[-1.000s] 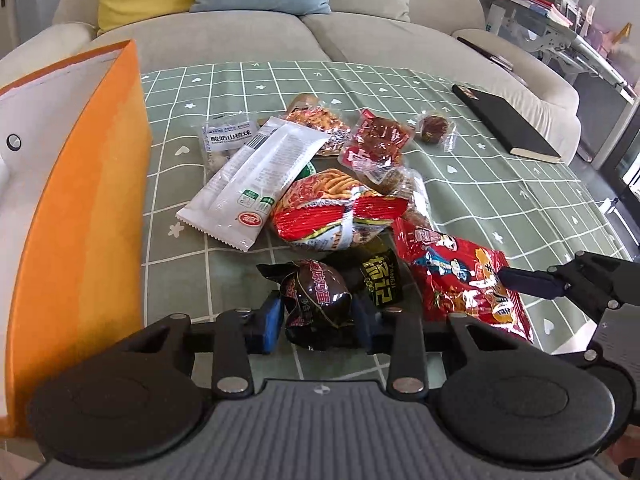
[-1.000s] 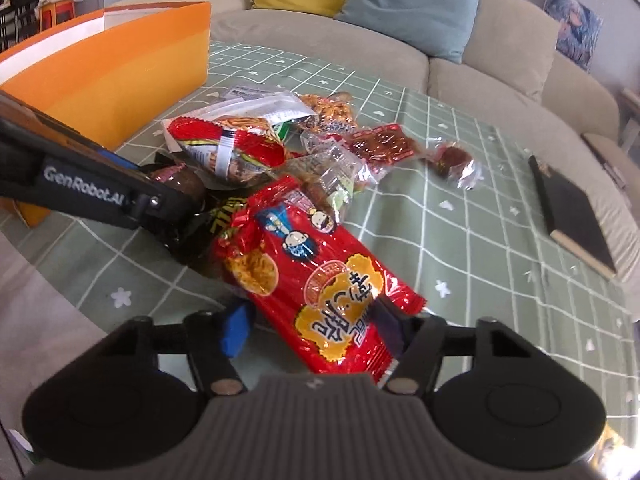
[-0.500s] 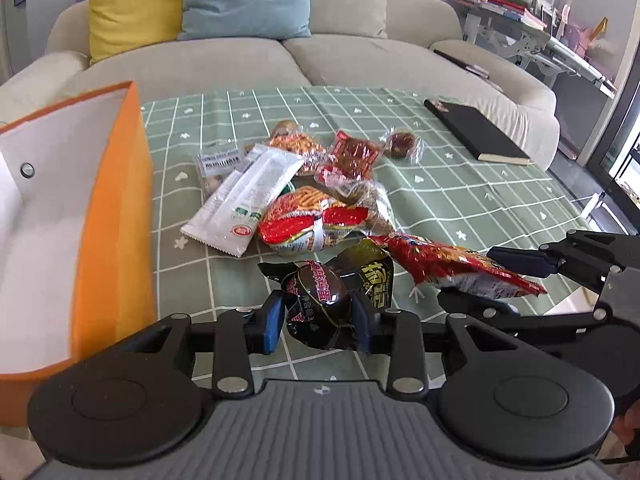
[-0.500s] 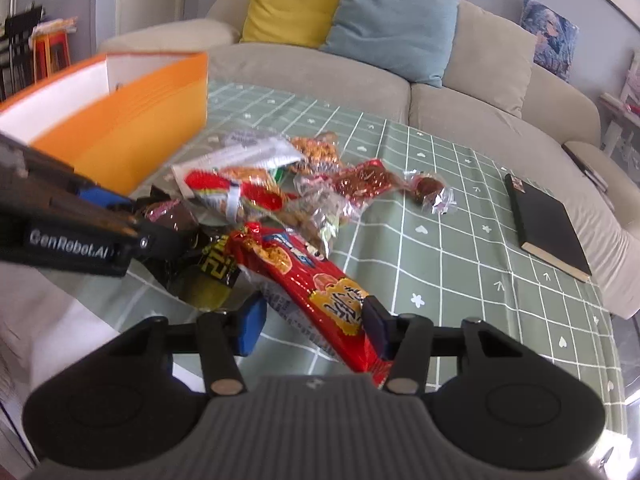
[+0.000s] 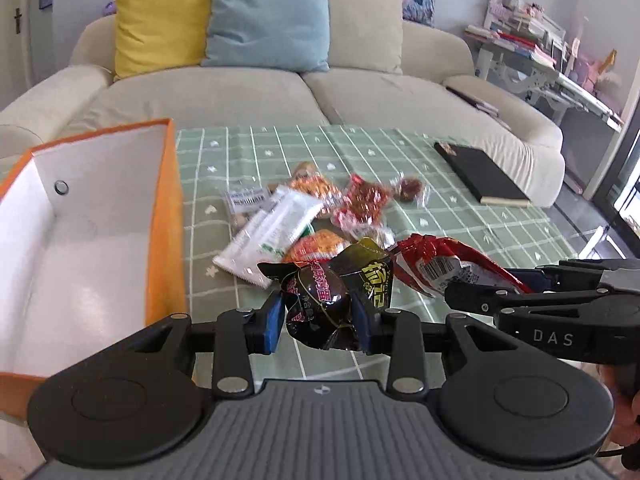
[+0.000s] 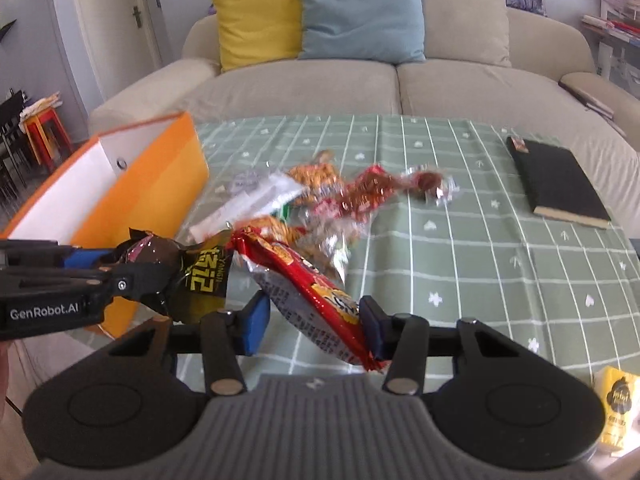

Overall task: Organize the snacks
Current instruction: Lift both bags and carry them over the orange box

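Observation:
My left gripper [image 5: 318, 320] is shut on a dark brown snack packet [image 5: 320, 296] with yellow lettering and holds it above the table's near edge. The red snack bag [image 6: 304, 280] sits between the pads of my right gripper [image 6: 312, 324], tilted and lifted off the table; these jaws are closing on it. In the left wrist view the red snack bag [image 5: 448, 268] hangs just right of the dark packet. The open orange box [image 5: 168, 220], white inside, stands to the left of both. Several other snacks, among them a white packet [image 5: 276, 232], lie piled mid-table.
A green checked cloth [image 5: 440, 220] covers the table. A black notebook [image 6: 560, 180] lies at the far right. A small yellow pack [image 6: 616, 408] sits by the near right edge. A beige sofa [image 5: 280, 92] with cushions stands behind the table.
Both grippers have risen, lifting the dark packet and the red bag off the table. The right gripper has rolled, tilting the red bag, and its jaws have narrowed on it.

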The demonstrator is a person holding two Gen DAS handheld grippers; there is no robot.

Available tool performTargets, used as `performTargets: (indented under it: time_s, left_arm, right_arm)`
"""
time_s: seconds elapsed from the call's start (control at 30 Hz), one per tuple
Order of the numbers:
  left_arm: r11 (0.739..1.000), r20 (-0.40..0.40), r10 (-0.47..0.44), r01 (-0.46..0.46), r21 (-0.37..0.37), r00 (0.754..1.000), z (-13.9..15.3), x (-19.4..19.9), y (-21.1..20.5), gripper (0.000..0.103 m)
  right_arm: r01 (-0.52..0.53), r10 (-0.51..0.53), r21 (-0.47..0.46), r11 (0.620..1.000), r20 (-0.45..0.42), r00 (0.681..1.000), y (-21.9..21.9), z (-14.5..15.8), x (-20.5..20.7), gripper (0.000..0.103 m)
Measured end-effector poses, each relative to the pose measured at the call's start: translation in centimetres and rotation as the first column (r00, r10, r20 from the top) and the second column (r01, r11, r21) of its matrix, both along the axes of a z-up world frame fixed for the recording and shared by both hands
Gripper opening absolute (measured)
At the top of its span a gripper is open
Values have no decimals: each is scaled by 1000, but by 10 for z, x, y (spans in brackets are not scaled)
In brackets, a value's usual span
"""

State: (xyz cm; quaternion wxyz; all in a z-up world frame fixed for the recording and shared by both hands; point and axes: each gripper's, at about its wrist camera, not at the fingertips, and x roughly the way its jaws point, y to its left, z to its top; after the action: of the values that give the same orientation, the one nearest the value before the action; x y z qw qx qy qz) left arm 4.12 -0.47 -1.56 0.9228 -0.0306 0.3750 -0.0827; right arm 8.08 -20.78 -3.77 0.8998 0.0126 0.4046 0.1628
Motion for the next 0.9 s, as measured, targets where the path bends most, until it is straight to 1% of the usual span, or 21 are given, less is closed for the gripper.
performTargets:
  time_s: [0.17,0.3,0.4,0.57,0.67,0.73,0.83,0.87,0.9]
  left_arm:
    - [999,39,44,-44,-9,998,19,1,13,41]
    - [994,74,113,-112,-9,991,37,1,34,41]
    - [987,86,159,-160,5,984,48,3,53,41]
    - [973,67,206,-211,87,976,62,13,89,41]
    - [964,40,216,-220,150,976,68,18,110,41]
    - [958,7,214,-211,193,977,68,22,122,41]
    - [945,-41,210,-192,265,977,60,25,133,41]
    - [940,-57,210,-186,287,976,56,27,136,41]
    - [936,-72,207,-177,304,976,53,27,137,41]
  right_arm:
    - [-34,32,39,999,31,999,12,22,5,46]
    - [-82,79,41,996,87,993,30,41,12,45]
    - [-118,110,62,991,110,988,48,53,22,45]
    - [-190,173,120,974,138,975,89,72,36,45]
    - [-237,216,186,953,128,968,118,82,43,45]
    - [-257,238,237,937,107,965,135,87,49,45]
    - [-278,274,305,911,58,960,164,91,59,44]
    - [-282,285,323,903,38,958,175,90,62,40]
    - [-282,295,334,899,13,956,185,88,65,39]
